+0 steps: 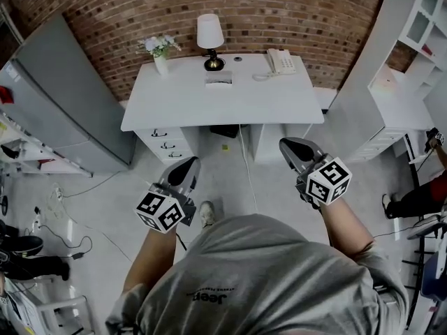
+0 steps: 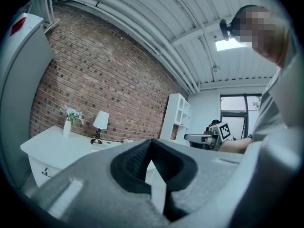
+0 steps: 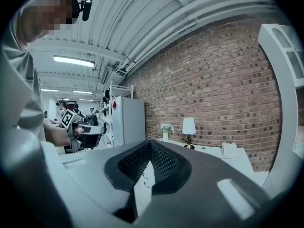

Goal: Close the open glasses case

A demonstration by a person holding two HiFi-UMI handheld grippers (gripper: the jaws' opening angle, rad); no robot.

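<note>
The left claw (image 1: 187, 166) and the right claw (image 1: 288, 146) were closed on nothing, well apart from the desk (image 1: 174, 107); the small flat thing (image 1: 218, 81) on it was too small to identify.

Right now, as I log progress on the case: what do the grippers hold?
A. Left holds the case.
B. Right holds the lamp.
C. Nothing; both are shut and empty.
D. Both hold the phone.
C: the left gripper and right gripper each show jaws together with nothing between them, short of the desk.
</note>
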